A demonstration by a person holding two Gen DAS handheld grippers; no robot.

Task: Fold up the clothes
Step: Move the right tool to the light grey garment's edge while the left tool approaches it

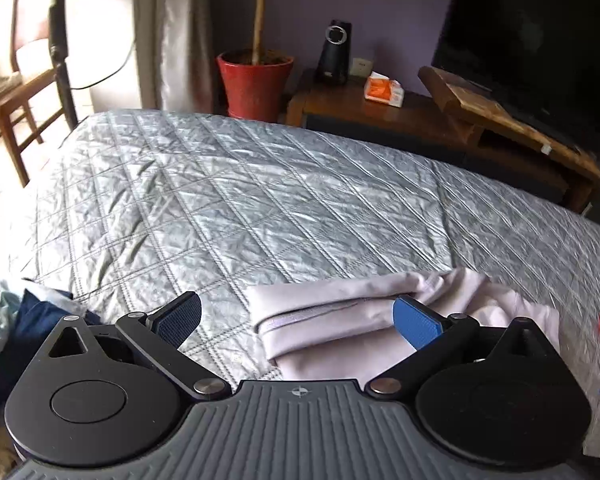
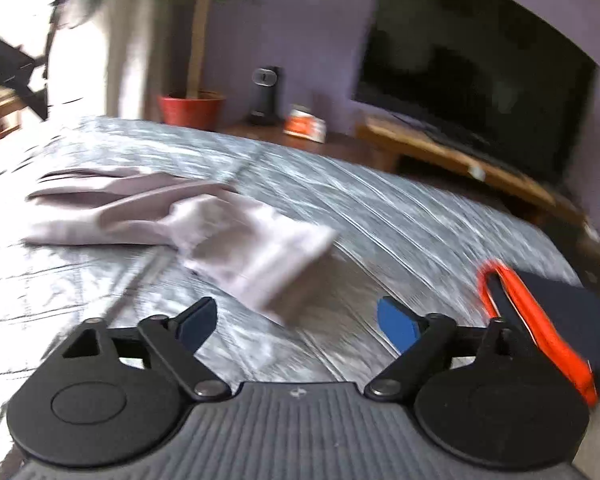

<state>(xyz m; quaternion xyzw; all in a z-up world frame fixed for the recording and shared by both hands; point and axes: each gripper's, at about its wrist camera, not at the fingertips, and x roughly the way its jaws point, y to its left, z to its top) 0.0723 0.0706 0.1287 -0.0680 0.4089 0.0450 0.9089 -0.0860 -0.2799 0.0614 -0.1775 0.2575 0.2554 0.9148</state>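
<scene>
Both tools stand spread with nothing between their fingers: the left tool hangs low over the near edge of the bed, and the right tool hangs over the same quilted cover, its view smeared by blur. The pale lilac garment lies on the bed in layers, with a doubled edge showing at its left end in the left view. From the left tool it sits just ahead and a little to the right, its near part running under the blue right-hand finger. From the right tool the same garment lies ahead and to the left, long axis running left to right across the bed, with one end flopped toward the tool. By that, the left tool is the nearer of the two.

Whether this bundle is partway folded or already finished I cannot settle from here. A heap of other clothes sits at the left edge, and a dark item with orange trim lies to the right
</scene>
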